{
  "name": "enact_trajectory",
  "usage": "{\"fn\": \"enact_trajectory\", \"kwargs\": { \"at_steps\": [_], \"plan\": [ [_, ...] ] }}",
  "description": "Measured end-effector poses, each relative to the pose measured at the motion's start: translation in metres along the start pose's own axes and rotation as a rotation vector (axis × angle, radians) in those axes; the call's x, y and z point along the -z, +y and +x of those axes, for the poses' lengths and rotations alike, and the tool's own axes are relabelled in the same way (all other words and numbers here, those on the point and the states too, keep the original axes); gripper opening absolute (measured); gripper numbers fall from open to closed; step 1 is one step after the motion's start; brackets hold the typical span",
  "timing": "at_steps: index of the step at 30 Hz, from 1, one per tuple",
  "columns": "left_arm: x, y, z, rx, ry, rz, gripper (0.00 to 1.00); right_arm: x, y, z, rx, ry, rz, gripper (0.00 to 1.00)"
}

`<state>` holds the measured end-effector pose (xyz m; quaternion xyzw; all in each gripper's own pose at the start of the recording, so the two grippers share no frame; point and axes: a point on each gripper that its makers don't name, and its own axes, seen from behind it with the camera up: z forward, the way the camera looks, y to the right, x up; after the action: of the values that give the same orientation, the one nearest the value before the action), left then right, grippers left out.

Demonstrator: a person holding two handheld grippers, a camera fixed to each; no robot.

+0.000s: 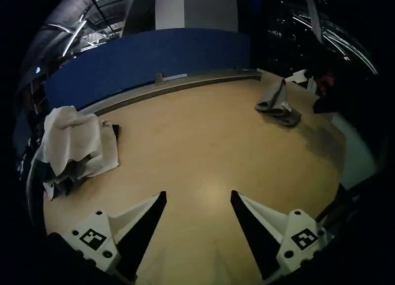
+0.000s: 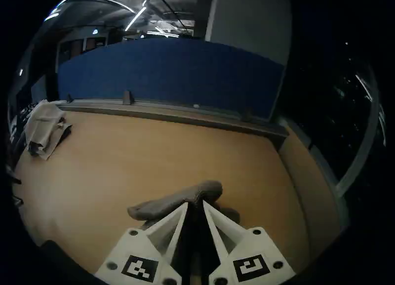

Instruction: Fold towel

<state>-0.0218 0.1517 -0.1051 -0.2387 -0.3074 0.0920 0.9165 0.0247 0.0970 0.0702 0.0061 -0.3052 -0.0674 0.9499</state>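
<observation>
Pinching a raised ridge of the grey towel (image 2: 177, 202) with the right gripper (image 2: 196, 205), its fingers pressing nearly together and leaving just a dark slit between them. Holding it bunched and low on the bench (image 2: 123, 156), well in front of the blue partition (image 2: 173, 72) and toward that partition's right end. Not yet spreading it flat, judging by the crumpled shape.

Hovering the left gripper (image 1: 198, 196) over bare bench, farther back from the partition, with fingers spread wide and gripping nothing. Leaving a white heap of cloth (image 1: 74, 142) untouched near the partition's left end.

Risking, from here, a slip: gripping only a thin ridge rather than a corner, so possibly losing the cloth on any quick lift. Risking also a crooked fold: lifting from one point alone, with no second grip, probably drawing the towel into a rope instead of a sheet. Possibly catching two layers at once, and so dragging the whole bundle rather than opening it. Working close to the bench edge by the partition's right end, so perhaps pulling part of the cloth over the side. Searching for corners in dim light, and likely misjudging which edge is which.
</observation>
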Motion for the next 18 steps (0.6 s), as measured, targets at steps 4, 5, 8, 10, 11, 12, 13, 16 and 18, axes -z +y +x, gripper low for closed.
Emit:
{"fn": "enact_trajectory", "kwargs": {
  "at_steps": [4,5,8,10,11,12,13,16,18],
  "plan": [
    [-0.001,0.003,0.000,-0.007,-0.002,-0.004,0.97,0.006,0.017,-0.022,-0.037,-0.022,-0.025,0.06],
    [-0.001,0.004,0.000,-0.010,-0.003,-0.004,0.97,0.008,0.021,-0.028,-0.045,-0.028,-0.031,0.06],
    [-0.001,0.007,0.000,-0.015,-0.004,-0.008,0.97,0.012,0.031,-0.045,-0.059,-0.046,-0.049,0.06],
    [-0.001,0.008,0.000,-0.019,-0.005,-0.009,0.97,0.014,0.038,-0.056,-0.067,-0.059,-0.061,0.06],
    [-0.001,0.008,-0.001,-0.021,-0.006,-0.009,0.97,0.015,0.041,-0.062,-0.071,-0.067,-0.069,0.06],
    [-0.001,0.009,-0.001,-0.023,-0.006,-0.009,0.97,0.015,0.044,-0.067,-0.076,-0.074,-0.076,0.06],
    [-0.001,0.009,-0.001,-0.024,-0.006,-0.009,0.97,0.015,0.048,-0.071,-0.082,-0.081,-0.083,0.06],
    [-0.001,0.011,-0.001,-0.028,-0.006,-0.010,0.97,0.015,0.057,-0.088,-0.106,-0.105,-0.106,0.06],
    [0.000,0.012,-0.001,-0.029,-0.006,-0.011,0.97,0.014,0.063,-0.100,-0.124,-0.123,-0.120,0.06]
  ]
}}
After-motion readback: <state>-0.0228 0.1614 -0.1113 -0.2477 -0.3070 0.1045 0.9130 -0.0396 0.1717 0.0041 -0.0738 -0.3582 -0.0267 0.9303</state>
